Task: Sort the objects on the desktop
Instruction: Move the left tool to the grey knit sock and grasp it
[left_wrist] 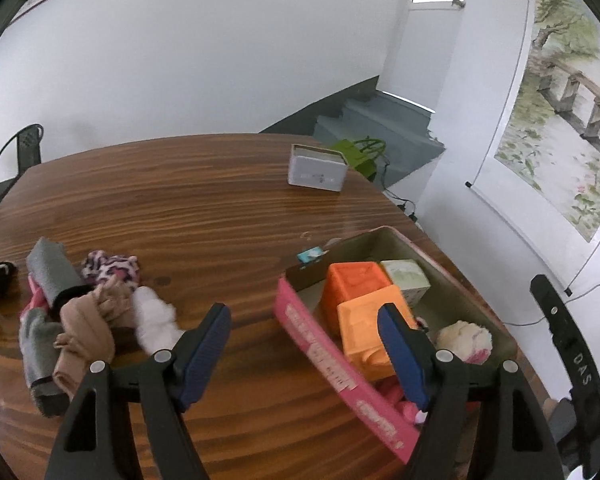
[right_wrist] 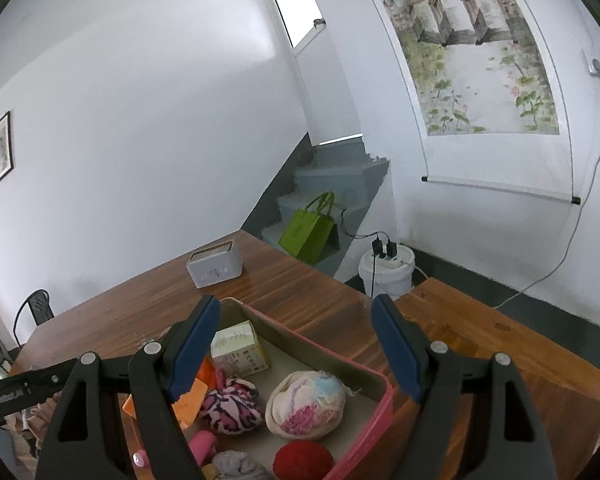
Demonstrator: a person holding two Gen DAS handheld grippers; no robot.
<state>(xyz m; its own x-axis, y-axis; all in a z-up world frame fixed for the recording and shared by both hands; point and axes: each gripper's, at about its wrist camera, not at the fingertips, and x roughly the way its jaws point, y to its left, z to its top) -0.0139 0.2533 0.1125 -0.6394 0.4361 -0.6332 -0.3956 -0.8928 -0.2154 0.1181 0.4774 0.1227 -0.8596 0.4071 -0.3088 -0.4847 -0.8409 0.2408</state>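
Both grippers, left gripper point(left_wrist: 304, 332) and right gripper point(right_wrist: 296, 336), hang wide open, holding nothing; pink cardboard box point(right_wrist: 370, 424) below holds rolled socks point(right_wrist: 306, 404).

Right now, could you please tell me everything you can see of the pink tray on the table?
The pink tray is a shallow rectangular bin with a pink outer wall that carries pale, unreadable lettering and a dull greenish-grey inside. It sits flat on the wooden table, near its right edge. It holds orange blocks, a pale green carton, a pink leopard-print sock ball, a white pastel sock ball and a red ball. No gripper touches it.
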